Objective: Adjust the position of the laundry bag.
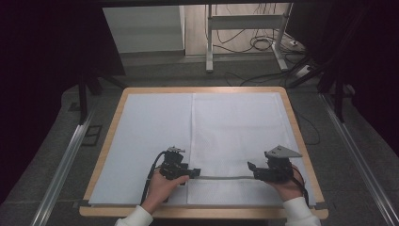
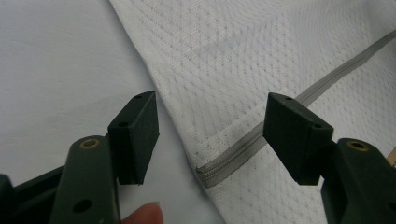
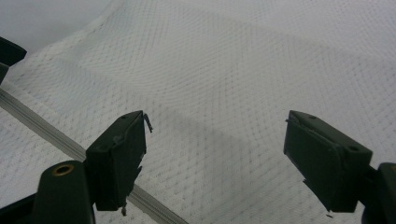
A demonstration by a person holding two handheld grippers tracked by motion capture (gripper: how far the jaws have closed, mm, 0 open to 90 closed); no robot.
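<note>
Both grippers at the mesh bag's zipper (image 1: pixel 221 178)

Left gripper (image 1: pixel 194 172) fingers apart around the zipper end; right gripper (image 1: pixel 250 167) fingers apart over the mesh bag (image 1: pixel 235 136).

table (image 1: pixel 106 155): wooden | white sheet (image 1: pixel 150 136) | mesh bag (image 1: pixel 240 136), perhaps zippered

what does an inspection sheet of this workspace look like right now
surface: wooden table under a white sheet
job's things: white mesh bag lying flat, its grey zipper running along the near side
clutter: nothing seen
grippers: left tongs open around the zipper's end, not pressing it; right tongs open above the mesh
cables: black cable trailing from the left tongs; loose cables on the floor beyond
surroundings: metal frame legs, floor rails, dark curtains
</note>
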